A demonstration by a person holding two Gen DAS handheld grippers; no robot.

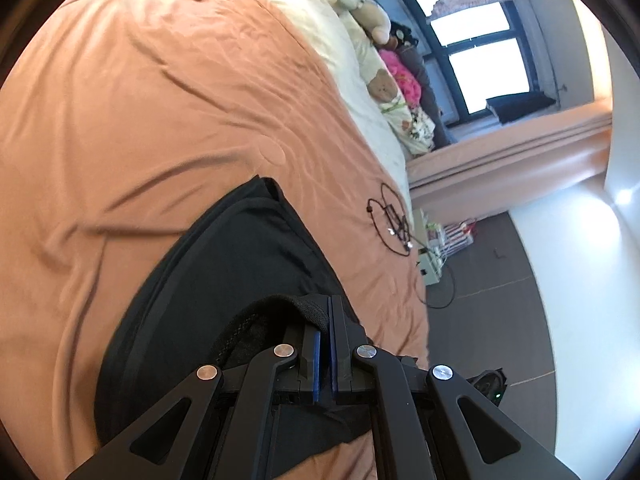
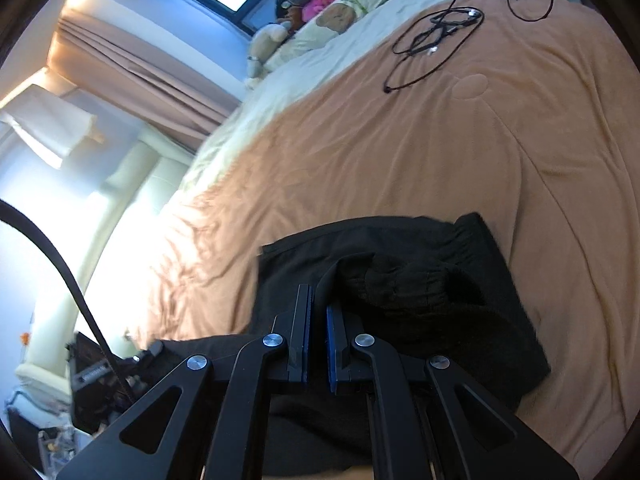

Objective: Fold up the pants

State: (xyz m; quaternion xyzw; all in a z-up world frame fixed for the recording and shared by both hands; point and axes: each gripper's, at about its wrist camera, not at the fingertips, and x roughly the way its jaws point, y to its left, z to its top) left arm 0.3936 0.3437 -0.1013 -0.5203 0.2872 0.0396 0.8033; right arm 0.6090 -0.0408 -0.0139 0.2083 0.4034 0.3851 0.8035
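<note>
The black pants [image 1: 224, 264] lay on the orange blanket [image 1: 140, 112] of the bed, near its lower edge, already doubled over on themselves; in the right wrist view the pants [image 2: 420, 280] showed as one dark heap with a raised fold of cloth at its middle and a flatter layer spread beneath it. The left gripper [image 1: 329, 312] was clamped shut on the pants, a braided black edge of the garment pinched between its blue-lined fingers; the right gripper [image 2: 318, 300] was likewise closed on the pants, a lifted lip of black fabric caught between its two fingers. There was one pair of pants and two grippers, each with two fingers.

Beyond the garment the blanket was creased but otherwise bare, save for one tangle of thin black cable [image 2: 436, 36] lying well apart from the pants toward the far side; the same cable [image 1: 390, 220] showed as loops near the bed's edge in the left view. A cream sheet [image 1: 320, 24] covered the head of the bed; past it stood a pile of soft things, with one tan plush toy [image 1: 372, 16] and one bright pink bundle [image 1: 402, 76] among them, below a dark-framed window [image 1: 472, 40]. No container with visible contents could be made out.
</note>
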